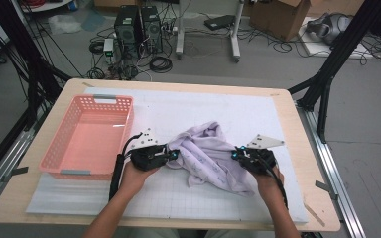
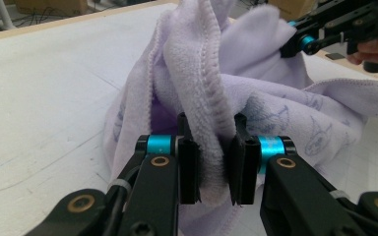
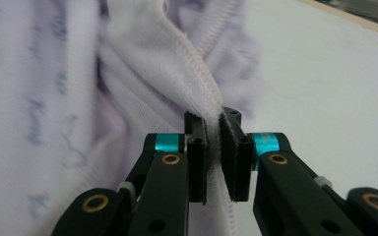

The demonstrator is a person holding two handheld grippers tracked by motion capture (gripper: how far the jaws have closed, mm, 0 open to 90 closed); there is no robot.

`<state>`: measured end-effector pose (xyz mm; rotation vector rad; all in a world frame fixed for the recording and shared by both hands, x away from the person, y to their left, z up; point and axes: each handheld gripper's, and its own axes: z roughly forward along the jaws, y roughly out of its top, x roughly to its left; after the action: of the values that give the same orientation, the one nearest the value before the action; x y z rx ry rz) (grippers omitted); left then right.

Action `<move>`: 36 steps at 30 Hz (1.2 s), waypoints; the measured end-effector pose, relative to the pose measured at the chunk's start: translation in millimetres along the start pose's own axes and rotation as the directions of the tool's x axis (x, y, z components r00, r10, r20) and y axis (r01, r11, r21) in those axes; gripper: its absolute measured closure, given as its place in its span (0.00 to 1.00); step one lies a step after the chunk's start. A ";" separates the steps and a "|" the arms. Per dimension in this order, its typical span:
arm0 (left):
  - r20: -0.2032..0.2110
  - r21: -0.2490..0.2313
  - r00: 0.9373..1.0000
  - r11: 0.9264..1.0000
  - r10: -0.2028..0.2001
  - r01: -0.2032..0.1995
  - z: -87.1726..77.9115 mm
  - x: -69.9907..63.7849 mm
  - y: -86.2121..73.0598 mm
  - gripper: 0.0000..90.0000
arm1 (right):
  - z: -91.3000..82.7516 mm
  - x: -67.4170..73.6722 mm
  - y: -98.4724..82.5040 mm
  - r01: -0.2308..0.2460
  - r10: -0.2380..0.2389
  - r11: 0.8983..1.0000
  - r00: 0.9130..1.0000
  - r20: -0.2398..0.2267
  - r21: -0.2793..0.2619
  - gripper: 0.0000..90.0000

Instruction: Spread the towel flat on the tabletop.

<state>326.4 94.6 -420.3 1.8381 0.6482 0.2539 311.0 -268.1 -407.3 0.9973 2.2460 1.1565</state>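
A pale lilac towel (image 1: pixel 209 154) with faint blue drawings lies bunched on the white mat (image 1: pixel 258 111) in the middle of the table. My left gripper (image 1: pixel 174 154) holds its left side. In the left gripper view its pads press a thick stitched fold of the towel (image 2: pixel 197 88) between them (image 2: pixel 215 162). My right gripper (image 1: pixel 235 153) holds the right side. In the right gripper view the jaws are shut on a thin hemmed edge of the towel (image 3: pixel 142 64), pinched between the pads (image 3: pixel 213 155). The right gripper (image 2: pixel 300 43) also shows far off in the left gripper view.
An empty pink plastic basket (image 1: pixel 90 135) stands on the left part of the mat, close to my left hand. The wooden table edge (image 1: pixel 297 124) runs along the right. Computers, cables and boxes sit on the floor beyond the table.
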 end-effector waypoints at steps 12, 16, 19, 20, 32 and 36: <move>-0.039 0.020 0.999 1.000 0.004 -0.003 8.3 1.3 -2.5 0.86 | -19.3 -36.5 -29.0 -0.128 0.109 0.989 0.968 0.227 0.073 0.88; -0.055 -0.003 0.998 1.000 -0.001 0.001 4.0 2.6 -0.6 0.87 | -21.8 -34.8 -26.0 -0.131 0.124 0.991 0.969 0.213 0.020 0.67; -0.063 -0.012 0.998 1.000 0.000 -0.001 0.3 4.1 1.8 0.87 | -33.6 -28.4 -22.0 -0.093 0.100 0.994 0.986 0.132 -0.055 0.59; -0.062 -0.016 0.998 1.000 -0.002 0.001 -0.6 4.4 3.1 0.87 | -37.4 -26.0 -21.5 -0.071 0.078 0.995 0.992 0.094 -0.073 0.56; -0.076 -0.050 0.997 0.999 -0.020 0.016 6.1 8.7 15.9 0.87 | -25.7 25.2 -23.9 0.044 -0.050 0.998 0.979 -0.199 -0.034 0.19; -0.093 -0.058 0.996 0.998 0.002 -0.007 4.4 9.9 23.4 0.87 | -2.7 34.2 -26.2 0.106 -0.094 0.993 0.973 -0.212 0.046 0.56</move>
<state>343.9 91.0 -401.8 1.7805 0.6939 0.3594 276.3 -254.1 -428.8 0.8049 2.4759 1.2095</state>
